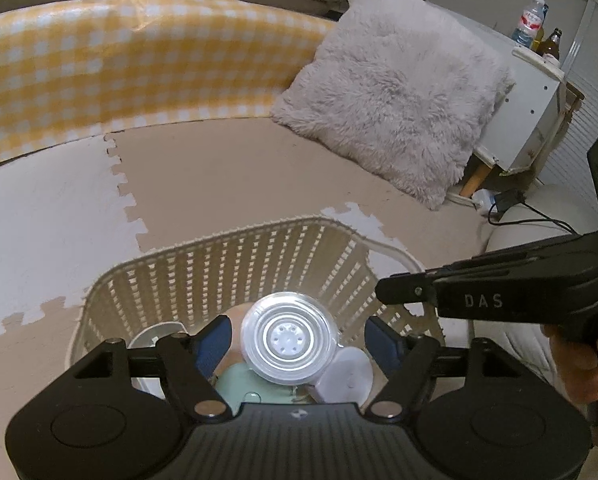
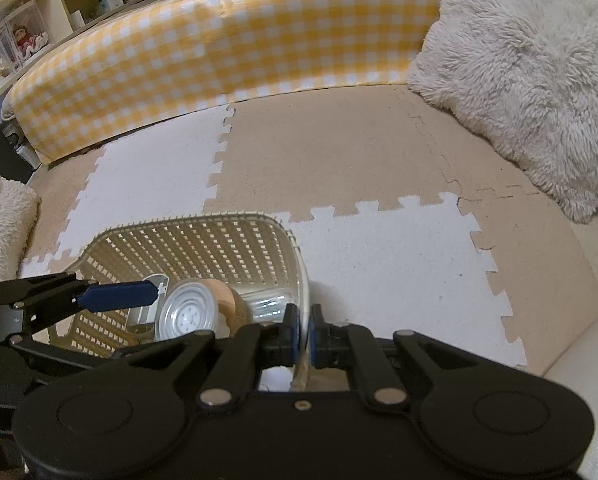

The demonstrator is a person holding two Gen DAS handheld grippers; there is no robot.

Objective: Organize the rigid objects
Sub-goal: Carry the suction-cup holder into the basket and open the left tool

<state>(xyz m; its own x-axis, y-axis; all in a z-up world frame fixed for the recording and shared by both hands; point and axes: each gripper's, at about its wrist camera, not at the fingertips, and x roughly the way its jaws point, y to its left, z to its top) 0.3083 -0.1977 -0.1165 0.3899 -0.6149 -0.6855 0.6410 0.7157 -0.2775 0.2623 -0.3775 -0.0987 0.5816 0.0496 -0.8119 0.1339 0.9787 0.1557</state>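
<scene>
clear ribbed round lid [image 1: 289, 343], lower centre, in cream slatted basket [image 1: 227, 264] | left gripper [image 1: 299, 346] jaws apart around it, not pressing | right gripper [image 2: 305, 330] clamped on basket rim

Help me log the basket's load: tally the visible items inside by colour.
Basket contents, as far as visible:
Clear round lid: 1
White piece: 1
Pale green item: 1
Tan cork-like item: 1
Clear container: 1
Total: 5
</scene>
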